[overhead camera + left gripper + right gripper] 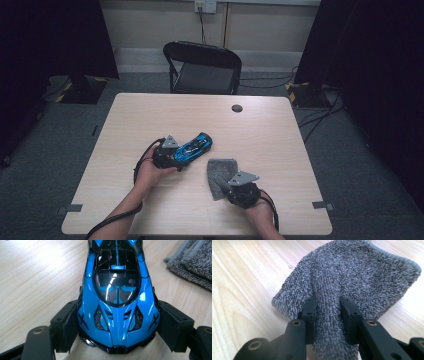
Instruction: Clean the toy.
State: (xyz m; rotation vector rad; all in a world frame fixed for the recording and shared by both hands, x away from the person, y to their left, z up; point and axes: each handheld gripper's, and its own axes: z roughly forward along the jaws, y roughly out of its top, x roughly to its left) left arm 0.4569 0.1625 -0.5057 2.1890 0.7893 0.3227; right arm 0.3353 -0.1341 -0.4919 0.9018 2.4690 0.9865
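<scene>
Your left gripper point(117, 340) clamps the blue toy car point(117, 302) by its nose on the counter point(270, 130). Your right gripper point(328, 312) pinches a ridge of the grey cloth point(352, 272) beside it; grip firmly before wiping.

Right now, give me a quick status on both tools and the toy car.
Left tool clamped on the blue toy car's nose. Right tool pinching a ridge of the grey cloth. Nothing between car and cloth.
</scene>
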